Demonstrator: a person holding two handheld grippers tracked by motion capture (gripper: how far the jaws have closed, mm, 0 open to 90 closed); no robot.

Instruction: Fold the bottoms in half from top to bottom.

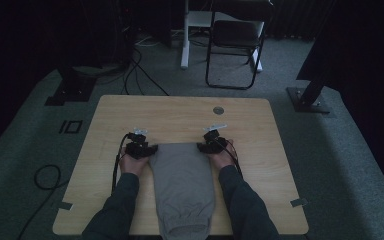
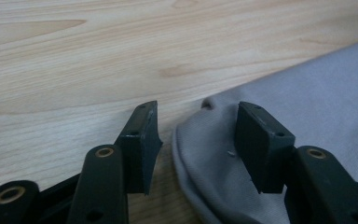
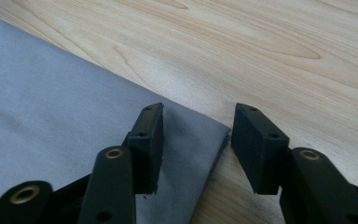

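Both grippers are sitting wide open: the left gripper (image 2: pixel 196 135) is straddling one far corner of the grey trousers (image 1: pixel 182 175), the right gripper (image 3: pixel 196 140) straddling the other, gripping nothing.

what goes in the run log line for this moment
left gripper open at grey garment corner | right gripper open at other corner | wooden table

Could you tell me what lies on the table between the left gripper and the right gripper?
In the high view, the far end of the folded grey garment spans the stretch between the left gripper and the right gripper.
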